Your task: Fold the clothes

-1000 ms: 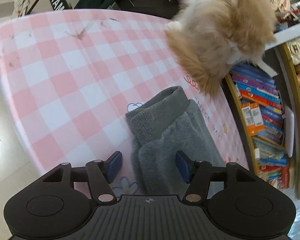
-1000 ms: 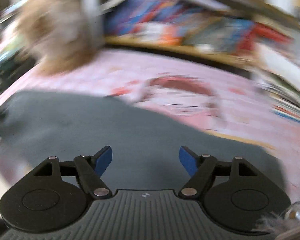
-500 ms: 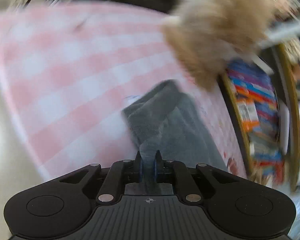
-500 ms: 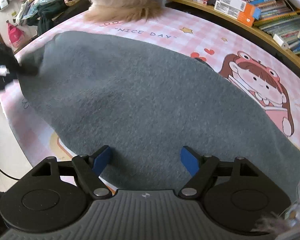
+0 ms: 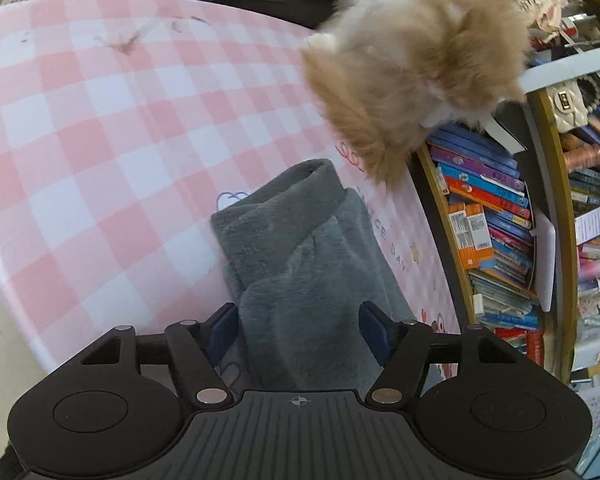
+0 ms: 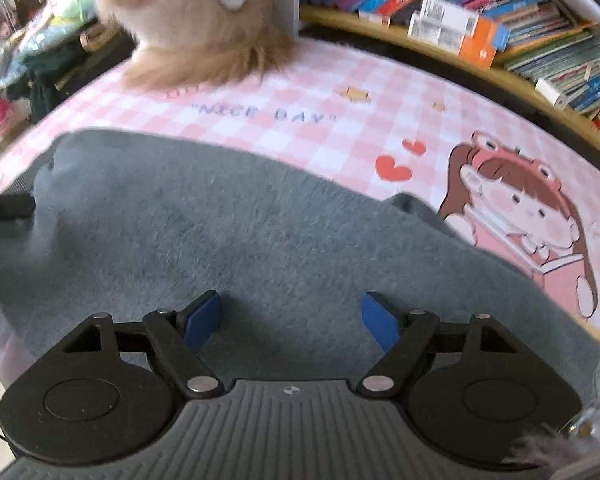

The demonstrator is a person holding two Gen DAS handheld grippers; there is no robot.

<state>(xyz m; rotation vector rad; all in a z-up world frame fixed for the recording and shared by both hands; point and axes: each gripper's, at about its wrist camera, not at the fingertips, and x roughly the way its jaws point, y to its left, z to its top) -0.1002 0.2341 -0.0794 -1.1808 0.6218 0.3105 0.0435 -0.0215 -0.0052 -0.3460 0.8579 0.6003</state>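
Two claws stood wide open, holding nothing: the left claw straddled the folded grey fleece garment, the right claw hovered over it. Books packed the shelf. The garment lay plush on the pink-checked table, beside a fluffy cat.

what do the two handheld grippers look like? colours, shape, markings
Left gripper and right gripper look alike: black linkage arms with silver pivot pins, blue finger pads, two round black discs, a ribbed grey body bearing a small crosshair mark. No hands or sleeves in view.
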